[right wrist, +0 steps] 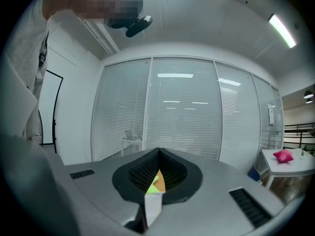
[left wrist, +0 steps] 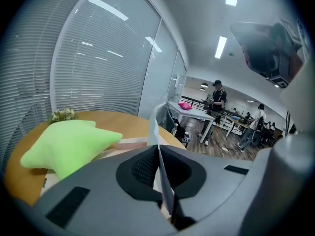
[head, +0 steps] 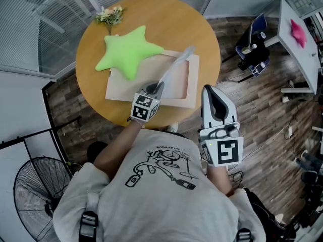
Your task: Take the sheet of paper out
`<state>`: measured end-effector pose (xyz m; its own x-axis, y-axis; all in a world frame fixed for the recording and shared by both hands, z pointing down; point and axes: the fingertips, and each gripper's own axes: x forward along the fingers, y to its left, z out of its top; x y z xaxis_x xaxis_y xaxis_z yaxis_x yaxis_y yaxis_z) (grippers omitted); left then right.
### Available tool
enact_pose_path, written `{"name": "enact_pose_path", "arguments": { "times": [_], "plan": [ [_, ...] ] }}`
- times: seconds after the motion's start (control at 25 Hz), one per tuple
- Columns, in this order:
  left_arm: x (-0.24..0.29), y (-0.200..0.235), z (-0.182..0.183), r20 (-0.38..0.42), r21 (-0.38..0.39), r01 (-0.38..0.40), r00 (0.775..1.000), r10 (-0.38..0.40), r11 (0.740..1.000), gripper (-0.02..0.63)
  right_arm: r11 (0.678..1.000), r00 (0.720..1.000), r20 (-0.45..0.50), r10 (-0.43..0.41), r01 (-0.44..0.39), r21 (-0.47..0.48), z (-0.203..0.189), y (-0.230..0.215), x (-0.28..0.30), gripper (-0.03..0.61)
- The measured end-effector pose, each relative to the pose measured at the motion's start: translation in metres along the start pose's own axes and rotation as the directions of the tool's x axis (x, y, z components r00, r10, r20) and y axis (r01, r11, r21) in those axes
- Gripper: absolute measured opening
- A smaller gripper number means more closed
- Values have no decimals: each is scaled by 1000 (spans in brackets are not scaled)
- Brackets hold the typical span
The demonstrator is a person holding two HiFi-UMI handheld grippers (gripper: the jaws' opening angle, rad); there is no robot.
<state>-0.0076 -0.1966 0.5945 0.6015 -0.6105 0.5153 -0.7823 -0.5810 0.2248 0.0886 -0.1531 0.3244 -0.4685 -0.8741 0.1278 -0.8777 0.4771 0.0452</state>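
The sheet of paper (head: 176, 64) is pinched in the left gripper (head: 157, 87). In the left gripper view you can see the jaws clamped tight on its thin edge (left wrist: 157, 132), and the rest sticks up past the tips. From the head view it slants over the pinkish opening of the flat beige frame (head: 121, 89) toward the frame's far right corner. I can't really tell if the far end is touching the frame or already free of it.

The frame lies flat on the round wooden table (head: 197, 29), and a green star pillow (head: 128, 52) sits over its upper left corner. A little bunch of flowers (head: 111, 15) is just behind the pillow, near the table's far edge.

The right gripper (head: 208, 88) is off to the right of the table, over the floor and well apart from the frame. Its fingers are closed together with nothing in them, see the right gripper view (right wrist: 157, 152).

There's also a standing fan (head: 38, 185) at the lower left and a white desk (head: 303, 49) at the upper right.
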Motion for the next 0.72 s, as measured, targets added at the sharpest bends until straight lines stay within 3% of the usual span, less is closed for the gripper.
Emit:
{"name": "enact_pose_path", "arguments": {
  "times": [0.72],
  "plan": [
    [-34, -8, 58, 123, 1, -21, 992, 21, 1000, 18, 1000, 1000, 3, -11, 11, 0, 3, -1, -4, 5]
  ]
}}
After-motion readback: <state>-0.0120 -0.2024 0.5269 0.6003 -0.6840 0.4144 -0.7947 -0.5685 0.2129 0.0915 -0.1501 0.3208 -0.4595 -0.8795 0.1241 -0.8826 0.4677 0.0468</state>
